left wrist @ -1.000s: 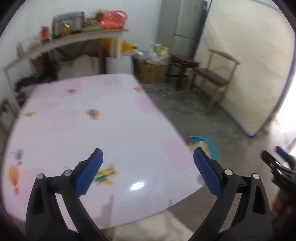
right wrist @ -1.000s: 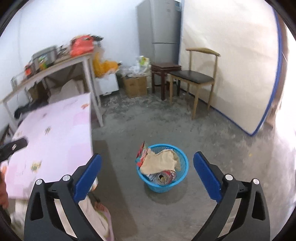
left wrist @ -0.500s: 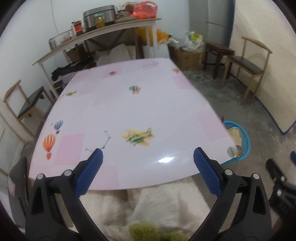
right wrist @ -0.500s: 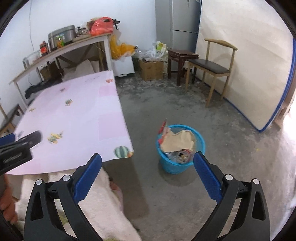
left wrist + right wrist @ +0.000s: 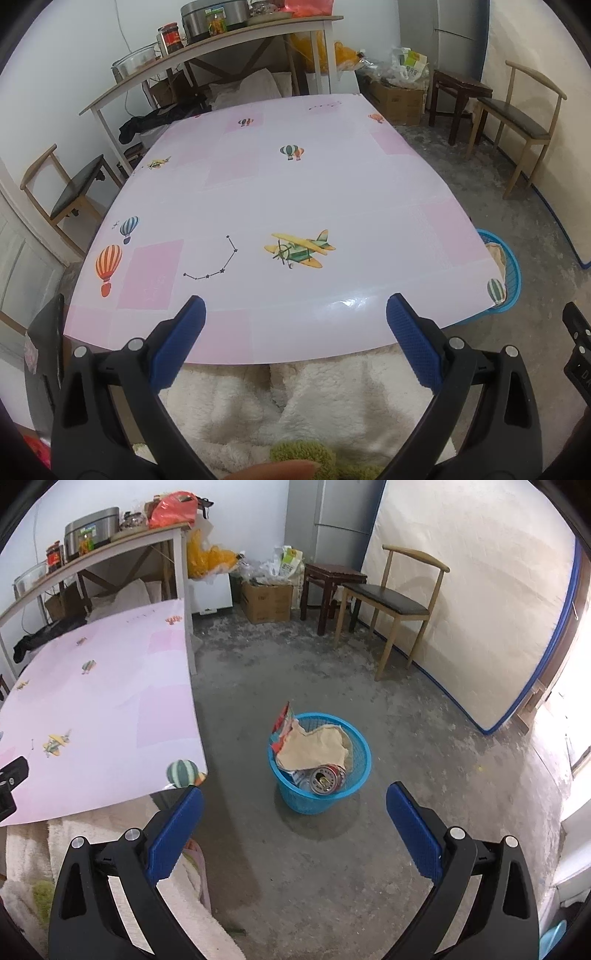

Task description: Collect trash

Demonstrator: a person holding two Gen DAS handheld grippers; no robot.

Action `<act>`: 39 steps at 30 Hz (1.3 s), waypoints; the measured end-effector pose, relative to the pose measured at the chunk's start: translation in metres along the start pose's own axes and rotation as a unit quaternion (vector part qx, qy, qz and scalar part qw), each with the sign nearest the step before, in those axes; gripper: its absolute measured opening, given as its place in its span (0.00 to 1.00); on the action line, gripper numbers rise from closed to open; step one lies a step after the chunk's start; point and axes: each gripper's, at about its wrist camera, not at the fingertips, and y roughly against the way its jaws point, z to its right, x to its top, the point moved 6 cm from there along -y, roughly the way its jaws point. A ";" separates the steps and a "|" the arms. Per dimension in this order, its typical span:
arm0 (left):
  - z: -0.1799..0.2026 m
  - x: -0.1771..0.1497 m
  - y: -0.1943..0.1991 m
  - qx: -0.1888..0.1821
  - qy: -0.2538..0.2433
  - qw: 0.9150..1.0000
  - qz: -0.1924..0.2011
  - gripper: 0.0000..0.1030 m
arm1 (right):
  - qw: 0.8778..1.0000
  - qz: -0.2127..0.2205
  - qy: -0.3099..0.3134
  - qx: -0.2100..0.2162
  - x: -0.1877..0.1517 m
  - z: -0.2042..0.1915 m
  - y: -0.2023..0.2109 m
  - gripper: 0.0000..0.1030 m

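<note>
A blue plastic basket (image 5: 360,771) stands on the concrete floor to the right of the table. It holds brown paper (image 5: 314,747), a drink can (image 5: 327,779) and a red wrapper (image 5: 282,722). Its rim also shows past the table's right edge in the left wrist view (image 5: 511,266). My right gripper (image 5: 293,827) is open and empty, held above the floor in front of the basket. My left gripper (image 5: 295,339) is open and empty over the near edge of the pink table (image 5: 280,192). The tabletop shows only its printed pattern.
A wooden chair (image 5: 397,602), a dark stool (image 5: 332,587) and a cardboard box (image 5: 267,600) stand by the far wall. A long shelf table (image 5: 207,48) with jars and a cooker runs behind the pink table. Another chair (image 5: 70,188) stands at the left.
Both grippers have drawn back and risen, so the whole tabletop and the basket show farther off. The right view has swung left, bringing the table into view. Both stayed open.
</note>
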 end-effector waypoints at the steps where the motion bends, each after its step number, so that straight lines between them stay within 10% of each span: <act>1: 0.000 0.000 -0.001 0.001 0.000 1.000 -0.001 0.92 | 1.000 -0.002 -0.001 -0.001 0.001 0.001 -0.002 0.94; 39: -0.001 0.002 -0.005 0.007 0.000 1.000 -0.002 0.92 | 1.000 -0.003 0.012 0.003 0.007 -0.006 -0.008 0.94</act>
